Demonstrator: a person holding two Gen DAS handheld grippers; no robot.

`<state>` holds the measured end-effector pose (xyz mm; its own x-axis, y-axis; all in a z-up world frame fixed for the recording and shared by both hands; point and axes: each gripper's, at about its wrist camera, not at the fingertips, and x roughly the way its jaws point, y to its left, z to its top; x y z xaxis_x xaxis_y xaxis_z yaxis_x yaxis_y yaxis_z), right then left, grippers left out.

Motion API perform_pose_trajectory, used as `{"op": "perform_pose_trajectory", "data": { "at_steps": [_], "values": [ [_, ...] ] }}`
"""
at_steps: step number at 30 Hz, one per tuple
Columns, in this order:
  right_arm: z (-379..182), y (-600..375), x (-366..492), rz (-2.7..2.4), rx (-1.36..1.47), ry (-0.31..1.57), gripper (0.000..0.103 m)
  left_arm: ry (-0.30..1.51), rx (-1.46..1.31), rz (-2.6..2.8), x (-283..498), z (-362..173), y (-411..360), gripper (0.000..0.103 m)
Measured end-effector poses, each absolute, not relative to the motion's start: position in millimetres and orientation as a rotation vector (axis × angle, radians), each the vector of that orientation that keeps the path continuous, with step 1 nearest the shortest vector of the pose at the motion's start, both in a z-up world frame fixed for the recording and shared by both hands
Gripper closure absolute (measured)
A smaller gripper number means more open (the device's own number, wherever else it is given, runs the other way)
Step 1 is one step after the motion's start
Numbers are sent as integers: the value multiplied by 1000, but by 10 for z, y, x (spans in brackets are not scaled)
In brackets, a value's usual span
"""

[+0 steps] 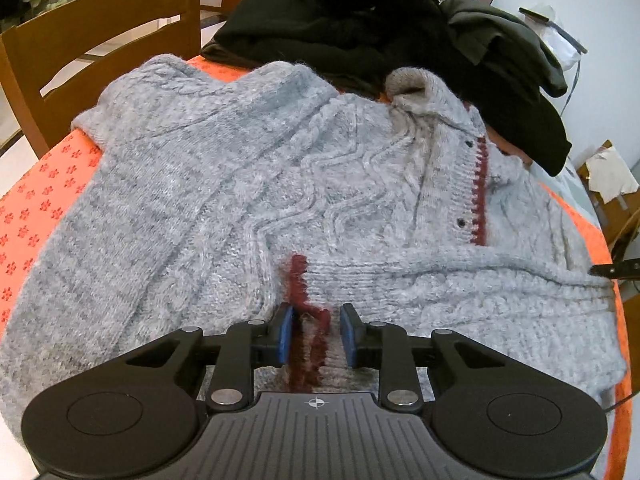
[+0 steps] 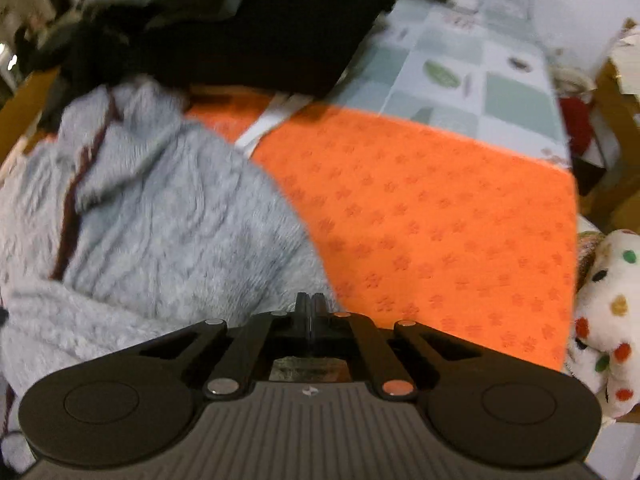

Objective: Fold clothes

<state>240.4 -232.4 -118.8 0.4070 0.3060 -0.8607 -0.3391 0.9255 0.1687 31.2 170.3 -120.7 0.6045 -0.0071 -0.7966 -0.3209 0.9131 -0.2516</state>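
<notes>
Chair [image 1: 100, 40]: wooden, at your far left, standing just beyond the table's left edge.
Orange cloth [image 1: 44, 184]: flower-printed; a bare strip of it shows along the left side, beside the sleeve.
Grey cardigan [image 1: 248, 168]: cable-knit, spread flat across the cloth and filling most of the left wrist view; its left sleeve runs down toward the near left corner, its collar lies at the far side.
Maroon trim [image 1: 481, 184]: marks the button edge, running from the collar toward you; a second stretch of it reaches the hem in front of your left hand.
Left gripper [image 1: 316, 334]: your blue pads [image 1: 285, 334] stand partly apart with the trimmed hem edge between them; whether they press on the knit cannot be told.
Dark clothes [image 1: 360, 28]: a black and dark green heap at the far side, overlapping the cardigan near the collar.
Right gripper [image 2: 311, 312]: your fingers are together at the cardigan's right edge; whether any knit is caught between them cannot be told, as the view is blurred.
Open room: right of the cardigan the orange cloth lies bare and wide, out to its right edge.
Checked tablecloth [image 2: 480, 68]: pale, showing beyond the orange cloth's far edge.
Spotted soft toy [image 2: 608, 320]: white, just off the table's right edge.
</notes>
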Motion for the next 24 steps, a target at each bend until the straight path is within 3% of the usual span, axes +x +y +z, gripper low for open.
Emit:
{"op": "perform_pose_trajectory", "data": {
  "at_steps": [5,7,9,12,24],
  "values": [
    [-908,-2412,2140,391,56,1000,72,867,-407,174,280,-1140,1744,71],
    [-800,-2426,2006,392,75,981,66,846,-414,172,251,-1085,1771,64],
    [-717,-2397,1863,394,72,969,52,823,-416,177,220,-1028,1811,54],
    [-605,-2341,1647,404,64,955,41,798,-411,187,168,-955,1892,48],
    [-575,-1741,898,439,14,938,14,775,-391,267,4,-785,2560,37]
  ]
}}
